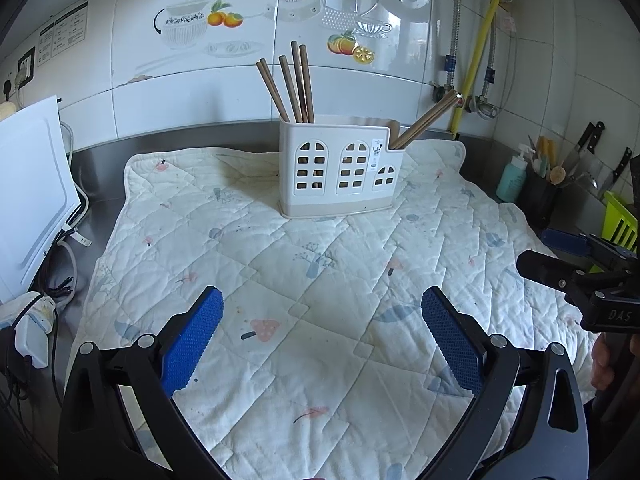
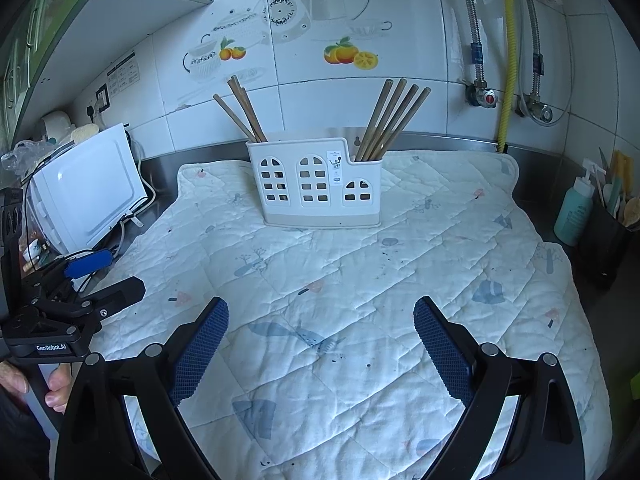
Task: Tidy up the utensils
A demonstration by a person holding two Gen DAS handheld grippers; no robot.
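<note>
A white utensil holder point(image 1: 338, 168) shaped like a house stands at the back of a quilted mat point(image 1: 304, 280); it also shows in the right wrist view point(image 2: 316, 184). Several wooden chopsticks point(image 1: 290, 84) stand in its tall left part and more chopsticks point(image 1: 426, 120) lean from its low right part. In the right wrist view these are the left chopsticks point(image 2: 244, 110) and the right chopsticks point(image 2: 394, 118). My left gripper point(image 1: 322, 304) is open and empty above the mat's near side. My right gripper point(image 2: 320, 312) is open and empty, also near the front.
A white appliance point(image 2: 88, 192) with cables stands left of the mat. A teal bottle point(image 2: 574, 210) and a dark caddy point(image 1: 540, 198) with knives and tools stand at the right. Pipes point(image 2: 508, 52) run down the tiled wall.
</note>
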